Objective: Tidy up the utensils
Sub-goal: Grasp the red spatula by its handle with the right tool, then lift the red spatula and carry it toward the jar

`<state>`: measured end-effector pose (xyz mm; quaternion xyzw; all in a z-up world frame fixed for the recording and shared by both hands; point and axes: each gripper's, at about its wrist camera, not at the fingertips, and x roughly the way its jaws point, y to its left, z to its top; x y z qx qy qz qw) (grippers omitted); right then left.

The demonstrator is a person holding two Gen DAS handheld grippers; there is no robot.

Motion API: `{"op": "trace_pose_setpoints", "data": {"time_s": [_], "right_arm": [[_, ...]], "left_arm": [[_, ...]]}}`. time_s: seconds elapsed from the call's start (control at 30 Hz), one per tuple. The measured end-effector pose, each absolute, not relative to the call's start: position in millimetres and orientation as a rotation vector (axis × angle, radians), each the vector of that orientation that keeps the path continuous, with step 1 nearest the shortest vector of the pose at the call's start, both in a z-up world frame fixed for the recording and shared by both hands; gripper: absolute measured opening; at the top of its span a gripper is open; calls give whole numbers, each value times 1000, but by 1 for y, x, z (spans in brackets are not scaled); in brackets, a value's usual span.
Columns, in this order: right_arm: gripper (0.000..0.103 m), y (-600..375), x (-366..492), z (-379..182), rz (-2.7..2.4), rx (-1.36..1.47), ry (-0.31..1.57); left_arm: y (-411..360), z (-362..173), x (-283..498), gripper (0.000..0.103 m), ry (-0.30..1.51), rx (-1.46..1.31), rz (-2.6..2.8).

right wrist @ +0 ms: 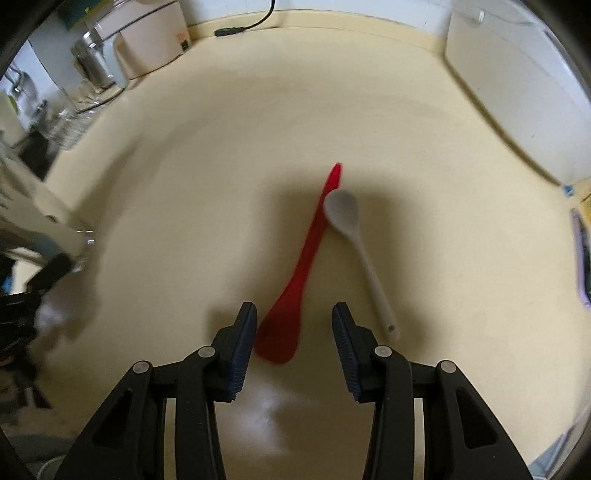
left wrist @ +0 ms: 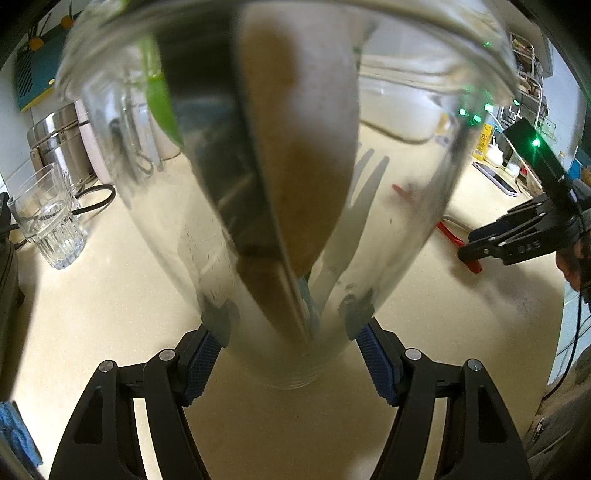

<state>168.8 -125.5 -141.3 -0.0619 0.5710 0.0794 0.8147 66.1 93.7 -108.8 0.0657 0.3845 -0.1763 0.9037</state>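
Note:
My left gripper [left wrist: 290, 332] is shut on the base of a clear glass jar [left wrist: 155, 206], tilted toward the camera. Inside it stand a wooden spatula [left wrist: 303, 147], a white fork [left wrist: 362, 206], a green utensil [left wrist: 162, 107] and a dark metal blade [left wrist: 221, 166]. On the beige counter [right wrist: 184, 166] lie a red spatula [right wrist: 295, 288] and a grey spoon [right wrist: 347, 218], touching near the spoon's bowl. My right gripper [right wrist: 294, 317] points down at the counter, open, its pads on either side of the red spatula's wide end without touching it. In the left wrist view the right gripper [left wrist: 469, 254] hovers over the red spatula [left wrist: 450, 232].
An empty ribbed glass [left wrist: 48, 218] and a steel canister [left wrist: 59, 140] stand at the left. A pink appliance [right wrist: 147, 40] and a cable [right wrist: 236, 29] sit at the back. At the right are a white container [right wrist: 517, 92] and a phone [right wrist: 581, 254].

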Motion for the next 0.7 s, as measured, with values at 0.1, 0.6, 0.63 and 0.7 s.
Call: {"op": "trace_pose_setpoints", "data": {"time_s": [0.1, 0.6, 0.63, 0.7], "right_arm": [[17, -129, 168, -139, 170, -119, 1200], [16, -156, 153, -97, 292, 210, 1175], [15, -156, 154, -92, 305, 229, 1169], [13, -156, 153, -84, 327, 255, 1158]], "left_arm": [[94, -109, 66, 74, 795, 136, -364], [94, -109, 66, 74, 794, 136, -365], [93, -109, 66, 74, 794, 136, -365], [94, -109, 66, 73, 794, 136, -365]]}}
